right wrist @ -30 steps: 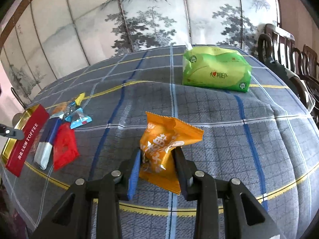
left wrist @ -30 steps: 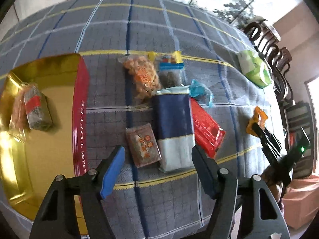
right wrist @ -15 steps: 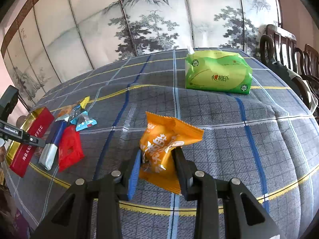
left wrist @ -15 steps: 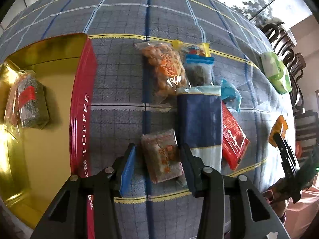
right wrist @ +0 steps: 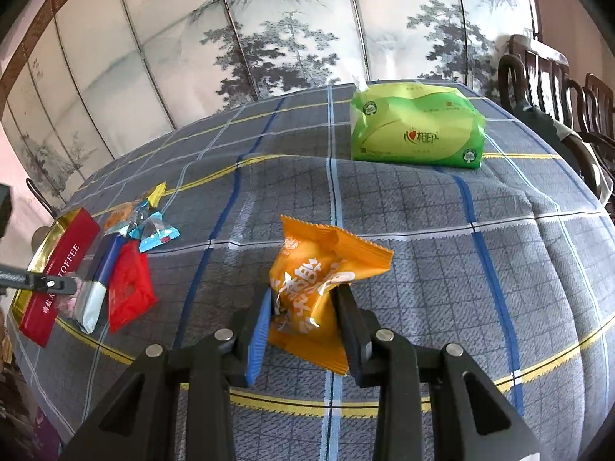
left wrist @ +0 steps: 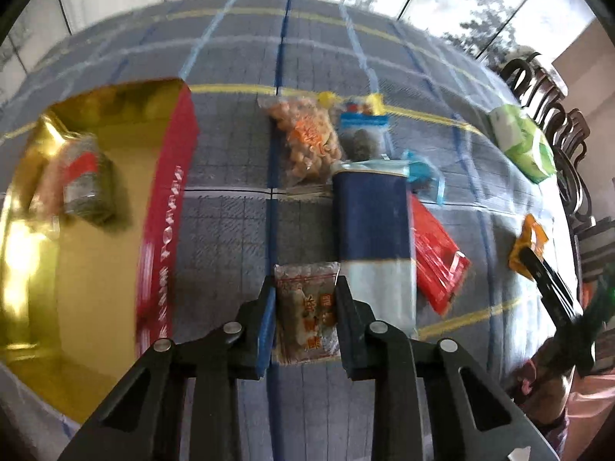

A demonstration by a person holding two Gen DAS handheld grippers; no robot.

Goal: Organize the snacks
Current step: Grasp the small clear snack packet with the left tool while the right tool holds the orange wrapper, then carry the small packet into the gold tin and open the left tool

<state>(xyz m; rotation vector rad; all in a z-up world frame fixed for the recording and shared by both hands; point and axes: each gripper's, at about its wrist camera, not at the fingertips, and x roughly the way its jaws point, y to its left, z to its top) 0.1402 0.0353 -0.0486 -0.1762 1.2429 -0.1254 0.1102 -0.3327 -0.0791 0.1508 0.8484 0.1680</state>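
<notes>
To the left of the left gripper (left wrist: 305, 303) lay an open tin (left wrist: 96, 253) with a gold inside and a red wall lettered in white; one clear-wrapped brownish snack with a red label (left wrist: 82, 188) lay in its far left part. The left gripper's jaws had just been closing and now pressed on both sides of a small clear packet (left wrist: 307, 311) with a pinkish filling and red print, lying flat on the checked tabletop (left wrist: 230, 238). Just right of that gripper lay a long navy-and-white pack (left wrist: 373, 238), and beyond it a red pouch (left wrist: 436, 257). Ahead of the gripper lay a clear bag of orange puffs (left wrist: 307, 142) and a dark-filled bag (left wrist: 363, 138). The right gripper (right wrist: 303, 319) was clamped on a crinkled orange packet (right wrist: 319, 280) with white lettering, its lower end between the pads. Well ahead of it and to the right stood a green tissue pack (right wrist: 417, 130).
</notes>
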